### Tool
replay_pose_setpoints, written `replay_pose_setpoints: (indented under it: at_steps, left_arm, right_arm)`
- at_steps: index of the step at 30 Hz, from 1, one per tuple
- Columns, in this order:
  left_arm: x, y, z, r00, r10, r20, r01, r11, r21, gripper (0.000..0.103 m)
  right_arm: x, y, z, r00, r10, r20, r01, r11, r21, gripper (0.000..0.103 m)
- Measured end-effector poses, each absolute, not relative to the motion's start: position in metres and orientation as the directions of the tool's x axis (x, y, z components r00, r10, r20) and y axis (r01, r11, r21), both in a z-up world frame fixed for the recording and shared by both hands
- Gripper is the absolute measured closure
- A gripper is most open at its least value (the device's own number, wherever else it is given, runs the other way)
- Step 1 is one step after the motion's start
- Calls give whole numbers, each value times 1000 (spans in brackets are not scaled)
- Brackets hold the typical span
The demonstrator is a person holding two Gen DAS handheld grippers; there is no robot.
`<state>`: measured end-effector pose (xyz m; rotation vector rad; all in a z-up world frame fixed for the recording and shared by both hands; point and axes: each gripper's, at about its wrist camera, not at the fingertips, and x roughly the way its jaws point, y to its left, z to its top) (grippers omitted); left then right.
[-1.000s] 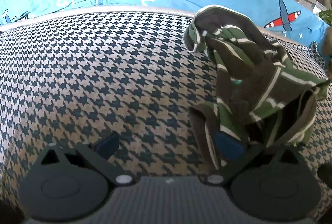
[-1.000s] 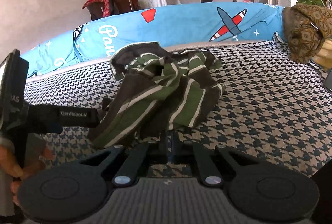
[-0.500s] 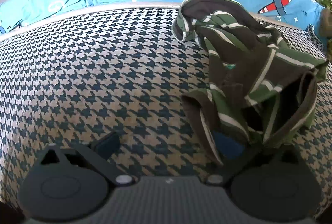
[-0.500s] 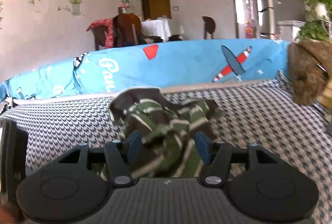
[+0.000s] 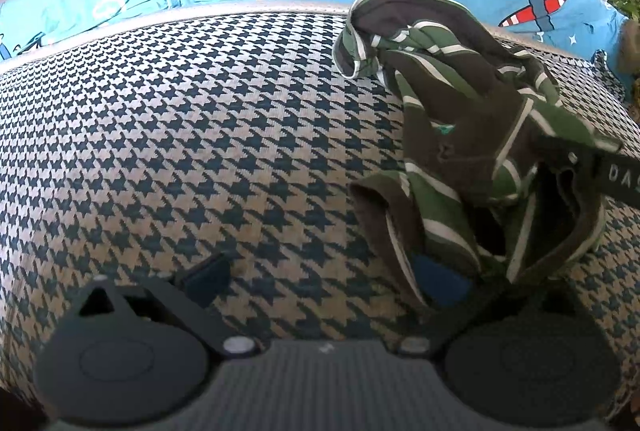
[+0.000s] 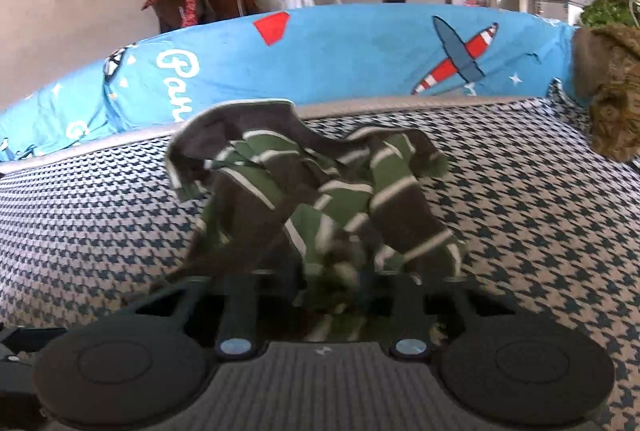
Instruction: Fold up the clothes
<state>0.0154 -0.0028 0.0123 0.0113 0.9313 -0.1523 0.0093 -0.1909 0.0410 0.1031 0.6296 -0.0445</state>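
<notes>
The striped shirt (image 5: 472, 135), green and brown with thin white lines, lay crumpled in a heap on the houndstooth cover (image 5: 200, 135), and I take that shirt as my landmark. My left gripper (image 5: 324, 277) sat at the near-left edge of the shirt with its 2 fingers spread wide; the left pad rested on bare cover clear of the shirt, while the blue right pad (image 5: 440, 281) was tucked under a loose fold at the shirt's near hem. My right gripper (image 6: 320, 295) was pushed into the near side of the shirt (image 6: 316, 199), its fingers apart with bunched fabric lying between them; the cloth there was blurred, so I could not tell whether they pinched it. In my left view the dark bar of the right tool (image 5: 616, 177) crossed the shirt's right edge. Behind the shirt ran a blue cushion (image 6: 360, 59) printed with a red-striped plane. To the far right of the shirt sat a brown patterned bundle (image 6: 612, 95).
</notes>
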Motion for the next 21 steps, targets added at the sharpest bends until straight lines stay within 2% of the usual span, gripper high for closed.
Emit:
replay_pose_setpoints:
  at_steps: [4,8,13,21]
  left_arm:
    - [17,0,11,587,-134,-798,142,988,-61,0]
    - [17,4,11,591,-135,-795,128,989,-73,0]
    - [18,8,12,596,-129,-793,102,991,-85,0]
    - [18,15,13,601,-111,-792,74,994,-83,0]
  right_arm:
    - [-8,-200,46,817,-66,-573,147,984,96,93]
    - [-34,-204,53,825,-168,-539,229,972,47,93]
    - [-70,-211,55,799,-246,-548,303,953,13,93]
    - [-117,-203,50,754,-225,-617,275,961,-15,93]
